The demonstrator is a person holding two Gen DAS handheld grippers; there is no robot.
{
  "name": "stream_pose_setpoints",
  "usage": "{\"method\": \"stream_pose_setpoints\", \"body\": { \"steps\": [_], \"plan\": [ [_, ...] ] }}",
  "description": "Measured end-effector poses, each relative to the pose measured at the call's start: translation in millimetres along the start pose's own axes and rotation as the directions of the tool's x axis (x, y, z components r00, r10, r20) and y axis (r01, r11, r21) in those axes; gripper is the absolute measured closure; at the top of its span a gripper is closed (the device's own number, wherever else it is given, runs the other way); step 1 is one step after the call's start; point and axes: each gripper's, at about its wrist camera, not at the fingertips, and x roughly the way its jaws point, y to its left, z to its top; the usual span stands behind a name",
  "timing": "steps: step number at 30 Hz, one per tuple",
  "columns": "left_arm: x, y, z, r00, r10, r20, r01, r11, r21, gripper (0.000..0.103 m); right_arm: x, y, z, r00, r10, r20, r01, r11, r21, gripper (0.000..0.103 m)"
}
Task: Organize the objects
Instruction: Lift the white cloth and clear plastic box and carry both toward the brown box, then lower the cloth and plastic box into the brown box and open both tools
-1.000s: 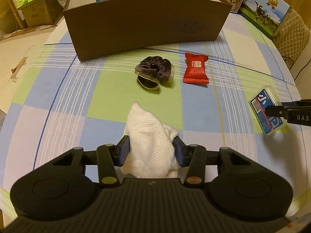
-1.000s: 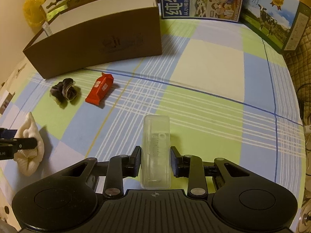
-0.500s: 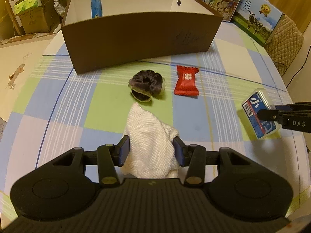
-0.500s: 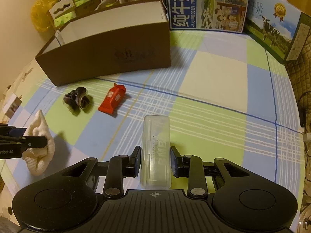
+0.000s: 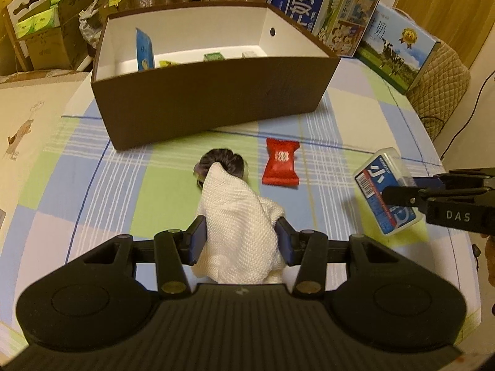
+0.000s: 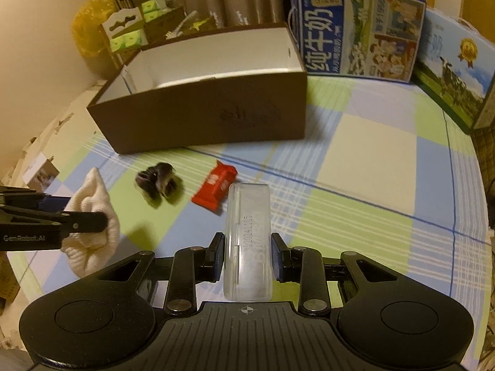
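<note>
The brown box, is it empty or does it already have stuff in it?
Not empty. The brown box is open-topped, with a blue packet and small items on its white floor.

Left gripper matte black, ribbed housing, two round discs, brass screws, blue finger pads; right gripper same build, silver screws, crosshair mark, white DAS lettering on its side

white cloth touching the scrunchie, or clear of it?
Apart. Right wrist view shows bare tablecloth between the white cloth and the scrunchie; the overlap in the left wrist view is only line of sight.
</note>
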Motion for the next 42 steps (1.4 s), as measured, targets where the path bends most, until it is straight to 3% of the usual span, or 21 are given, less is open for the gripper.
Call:
{"method": "stream_pose_setpoints", "body": {
  "steps": [12, 24, 34, 42],
  "plan": [
    [-7, 5, 43, 0.997, -0.028, 0.074, 0.026, 0.999, 0.021, 0.061, 2, 14, 46, 0.995, 0.077, 0.064, -0.077, 0.997, -0.012, 0.075],
    [2, 19, 133, 0.981, -0.036, 0.191, 0.019, 0.996, 0.089, 0.060, 26, 30, 139, 0.980, 0.120, 0.158, -0.116, 0.993, -0.037, 0.075],
    [57, 49, 209, 0.989, 0.015, 0.147, -0.027, 0.997, 0.079, 0.060, 74, 33, 211, 0.978, 0.113, 0.175, -0.110, 0.994, -0.023, 0.075],
    [104, 68, 257, 0.994, 0.052, 0.098, -0.062, 0.993, 0.100, 0.060, 119, 24, 248, 0.984, 0.100, 0.145, -0.102, 0.995, 0.009, 0.075]
  ]
}}
